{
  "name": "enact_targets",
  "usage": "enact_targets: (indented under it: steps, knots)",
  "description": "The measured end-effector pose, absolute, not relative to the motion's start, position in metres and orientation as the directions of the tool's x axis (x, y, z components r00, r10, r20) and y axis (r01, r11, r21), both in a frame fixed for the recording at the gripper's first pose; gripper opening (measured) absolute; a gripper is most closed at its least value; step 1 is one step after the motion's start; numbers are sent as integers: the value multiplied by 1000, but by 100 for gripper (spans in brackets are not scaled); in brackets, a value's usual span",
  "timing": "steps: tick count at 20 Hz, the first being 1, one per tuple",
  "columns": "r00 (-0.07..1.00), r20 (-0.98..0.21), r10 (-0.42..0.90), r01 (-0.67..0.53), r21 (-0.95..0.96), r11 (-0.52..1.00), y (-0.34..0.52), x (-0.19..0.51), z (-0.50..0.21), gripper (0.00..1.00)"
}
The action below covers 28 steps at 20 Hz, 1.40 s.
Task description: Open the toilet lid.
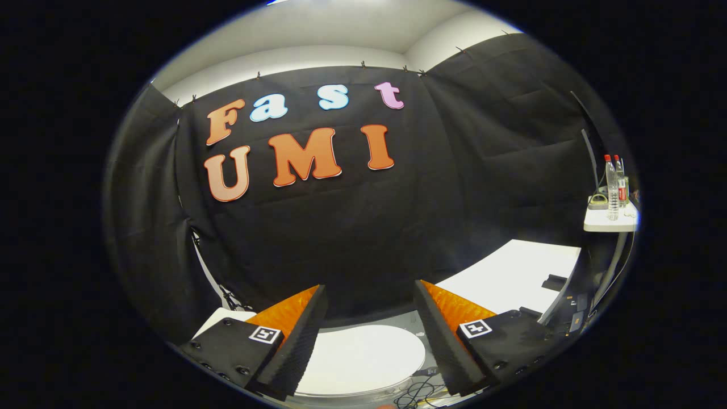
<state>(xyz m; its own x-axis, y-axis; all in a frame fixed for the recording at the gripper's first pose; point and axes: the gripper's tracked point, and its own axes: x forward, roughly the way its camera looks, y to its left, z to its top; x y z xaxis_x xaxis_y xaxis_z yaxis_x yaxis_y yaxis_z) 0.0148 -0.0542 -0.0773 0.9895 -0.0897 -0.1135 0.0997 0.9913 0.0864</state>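
The white toilet lid (363, 358) lies flat and closed, low down between and below my two fingers. My gripper (369, 292) is open, held well above the lid, with only air between its fingers (304, 335). The fingertips point at the black cloth wall beyond the toilet. The front part of the lid is hidden behind the fingers.
A white table (517, 272) stands to the right of the toilet with a small dark object (554, 282) on it. Further right a small white shelf (610, 221) carries two clear bottles (612, 187). Black cables (420, 392) lie beside the toilet.
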Motion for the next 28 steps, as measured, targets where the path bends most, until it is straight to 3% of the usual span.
enact_targets:
  steps: [5, 15, 28]
  knots:
    - [985, -94, -143, 149, 54, 987, -86, 19, -101, 98]
    - [927, -266, -266, 324, 208, 923, -166, 25, -251, 99]
    - [809, -541, -229, 479, 381, 791, -200, -3, -420, 98]
